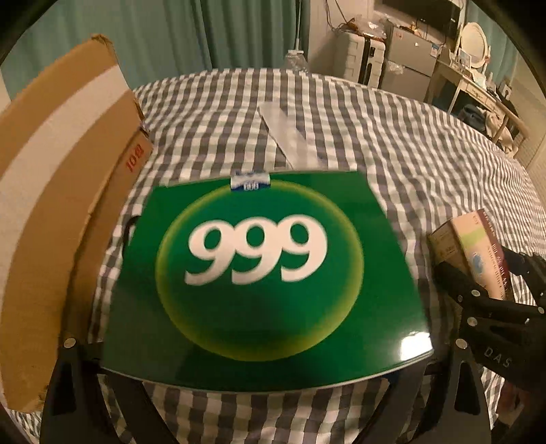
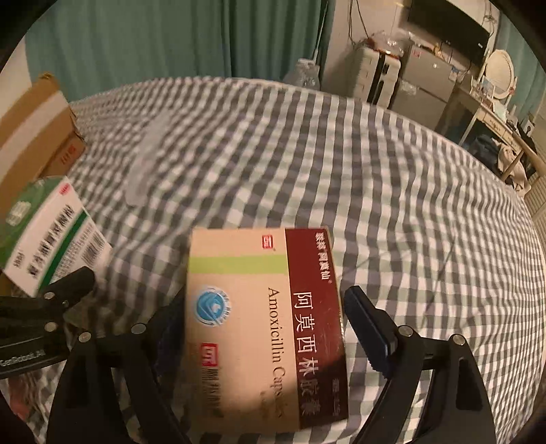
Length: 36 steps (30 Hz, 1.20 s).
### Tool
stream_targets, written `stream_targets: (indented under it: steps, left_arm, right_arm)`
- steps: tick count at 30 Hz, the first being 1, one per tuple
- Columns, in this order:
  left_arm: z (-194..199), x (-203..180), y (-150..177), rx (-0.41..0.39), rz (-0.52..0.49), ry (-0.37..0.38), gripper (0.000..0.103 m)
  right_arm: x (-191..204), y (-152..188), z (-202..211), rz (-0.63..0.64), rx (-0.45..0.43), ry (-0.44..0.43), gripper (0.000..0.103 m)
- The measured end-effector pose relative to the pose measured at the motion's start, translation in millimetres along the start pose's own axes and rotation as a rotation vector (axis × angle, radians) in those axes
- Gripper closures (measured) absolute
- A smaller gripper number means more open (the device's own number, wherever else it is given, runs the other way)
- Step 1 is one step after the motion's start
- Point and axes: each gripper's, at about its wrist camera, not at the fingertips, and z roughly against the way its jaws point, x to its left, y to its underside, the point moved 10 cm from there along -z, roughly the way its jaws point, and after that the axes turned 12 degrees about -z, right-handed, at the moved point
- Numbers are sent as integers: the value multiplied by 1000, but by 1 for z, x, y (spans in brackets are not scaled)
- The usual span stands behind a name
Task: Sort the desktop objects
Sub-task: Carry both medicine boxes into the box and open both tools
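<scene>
Left gripper (image 1: 266,372) clamped on green 999 box (image 1: 262,273), fingers on its left and right sides, box held flat above checkered cloth (image 1: 392,143) and filling most of left wrist view. Same box seen from right wrist view at far left, white side with barcode facing out.

Right gripper (image 2: 269,328) around Amoxicillin box (image 2: 266,328), tan and maroon, label up. Left finger against the box side; right finger (image 2: 368,328) standing off with a narrow gap, so clamped or merely closing cannot tell. In left wrist view this box sits at the right edge, just beside the green one, not touching.

Cardboard carton (image 1: 51,205) at left edge of the cloth, flap up, close beside the green box. White flat strip (image 1: 286,136) lying on the cloth beyond the green box, toward the far edge; blurred in right wrist view. Clear plastic bottle (image 1: 295,59) upright past the far edge. Teal curtain (image 1: 204,30) behind.

Beyond the far right corner: white suitcase (image 1: 358,58), grey mini fridge (image 1: 409,58), dressing table with round mirror (image 1: 472,41), dark TV (image 2: 447,24) on the wall.
</scene>
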Motion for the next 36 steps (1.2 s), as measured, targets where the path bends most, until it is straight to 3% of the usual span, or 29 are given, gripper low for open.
stream_targets:
  steps: [2,4,11,17,27,33,36]
  left_arm:
    - [-2,2,9,9,-5,3,8]
    - [0,3,12,3,-4,9,9]
    - [30,6,11,-36,-17,5,10]
    - [68,11,-1,-85,-9,5,10]
    - [155,25,-26,-205,10,16,10]
    - [211,50,-54,-288,31,34,10]
    - [238,70,-69,-322,17,3,10]
  right_arm:
    - [-4,2,-6,-29,26,-31,18]
    - [-8,2,-6,-74,32,-57,29]
    - [-11,4,22,-70,-7,-7,30]
    - [0,1,70,-58,-90,-12,30]
    - [13,28,148,-106,-129,-55,30]
    - [37,15,204,-71,-212,-63,30]
    - [57,0,230,-69,-247,-104,30]
